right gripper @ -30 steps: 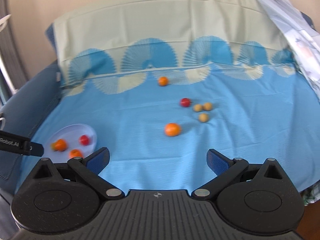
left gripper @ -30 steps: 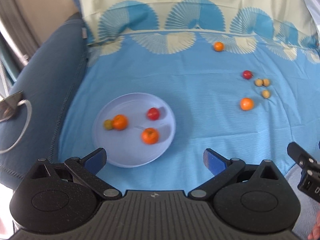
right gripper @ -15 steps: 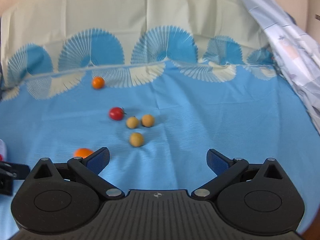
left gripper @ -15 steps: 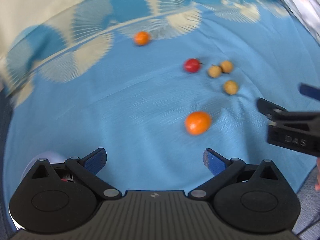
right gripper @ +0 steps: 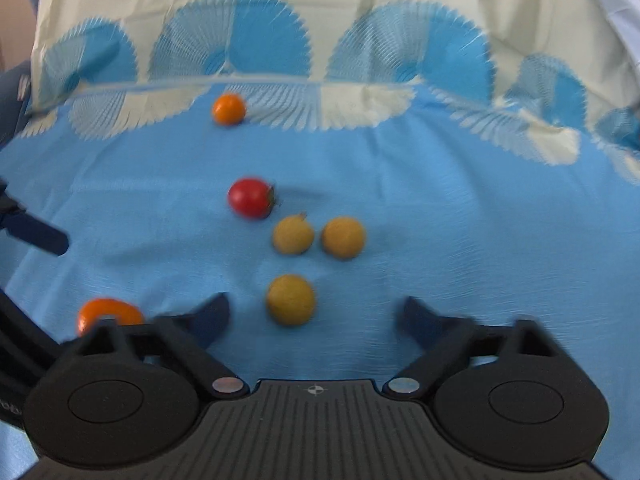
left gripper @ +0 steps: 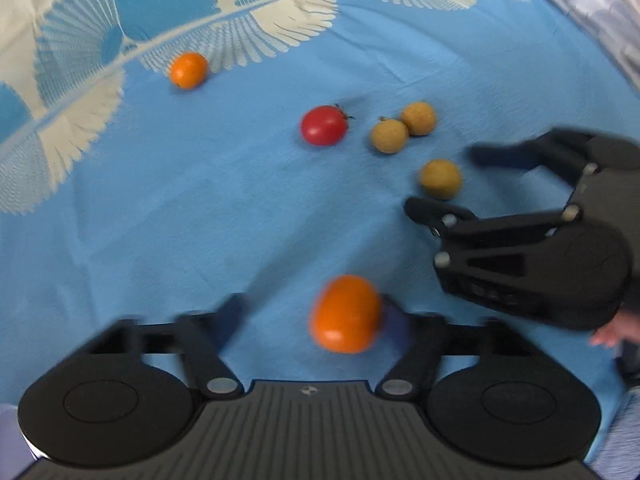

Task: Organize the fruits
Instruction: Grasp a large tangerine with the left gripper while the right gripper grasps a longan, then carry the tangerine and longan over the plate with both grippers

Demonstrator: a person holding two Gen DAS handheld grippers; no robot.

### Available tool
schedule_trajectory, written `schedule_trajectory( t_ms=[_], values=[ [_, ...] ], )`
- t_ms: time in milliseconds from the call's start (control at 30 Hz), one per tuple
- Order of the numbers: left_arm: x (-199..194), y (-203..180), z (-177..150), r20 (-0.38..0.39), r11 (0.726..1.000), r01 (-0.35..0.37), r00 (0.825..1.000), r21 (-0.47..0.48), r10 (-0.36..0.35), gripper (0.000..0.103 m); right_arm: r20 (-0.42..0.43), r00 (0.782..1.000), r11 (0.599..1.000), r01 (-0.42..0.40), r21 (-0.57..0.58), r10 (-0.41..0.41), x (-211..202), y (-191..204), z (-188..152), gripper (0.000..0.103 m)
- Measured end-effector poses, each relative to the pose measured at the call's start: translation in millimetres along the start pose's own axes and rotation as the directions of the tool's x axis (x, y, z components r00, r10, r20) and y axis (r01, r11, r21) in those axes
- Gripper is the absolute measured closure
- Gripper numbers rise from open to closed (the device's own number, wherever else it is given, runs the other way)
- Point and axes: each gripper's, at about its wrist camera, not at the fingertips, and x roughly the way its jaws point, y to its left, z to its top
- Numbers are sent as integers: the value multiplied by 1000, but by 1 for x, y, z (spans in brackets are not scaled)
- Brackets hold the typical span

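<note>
**Both claws closing in on loose fruit on the blue cloth**

The big orange fruit [left gripper: 346,314] sits right between the fingers of the left claw [left gripper: 310,314], hugging the right-hand finger; the left-hand finger is off to the side with a clear gap. That claw's jaws are closing, and it's blurry there, so I can't tell whether the near pad is actually pressing the fruit or just beside it. No real grip showing.

Over on the other side, the nearest tan fruit [right gripper: 291,300] lies between the fingers of the right claw [right gripper: 314,316], closer to its left finger but apart from both. Those jaws are closing too, about half wide, nothing pinched. In the left wrist view you can see the right claw [left gripper: 442,180] from the side, one finger above that tan fruit [left gripper: 441,179] and one below, with a bit of the person's hand [left gripper: 610,330] behind it.

Just beyond, two more tan fruits [right gripper: 293,236] [right gripper: 343,238] sit side by side, nearly touching. A red tomato [right gripper: 250,198] with a little stem is just up and left of them. Further back, a small orange fruit [right gripper: 228,109] rests alone where the plain blue of the cloth [right gripper: 460,220] meets the fan-pattern border.

All of it is lying loose on that blue cloth, which rises up at the back. The left claw's blue-tipped finger [right gripper: 36,236] pokes into the right wrist view from the left edge.
</note>
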Motion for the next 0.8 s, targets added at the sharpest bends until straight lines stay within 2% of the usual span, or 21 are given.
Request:
schedule_trajectory(
  t_ms=[33,67,100,267,500,633,800],
  values=[
    [-2,2,1,-8,1000,12,1000,-28,-12,58,12,1000,1000,-18,-18,18,-3,3,-1,56],
    [-4,1,2,-13,999,12,1000,-45,-13,65,17,1000,999,-16,-32,17,-6,7,-1,65],
    [-6,1,2,-12,998,10,1000,-54,-10,65,21,1000,999,-1,-46,2,-8,9,-2,75],
    [-21,3,-1,-17,997,-30,999,-75,28,65,25,999,1000,28,-11,-28,-17,7,-3,77],
    [-88,18,-17,2,983,-96,995,-157,97,65,65,996,996,52,69,-56,-69,13,2,76],
    [-135,28,-41,-8,969,-118,993,-216,119,65,99,995,997,2,81,-10,-118,32,1,76],
    [-194,45,-89,-19,947,-153,988,-281,154,65,121,989,995,-95,36,90,-175,71,-2,76]
  ],
)
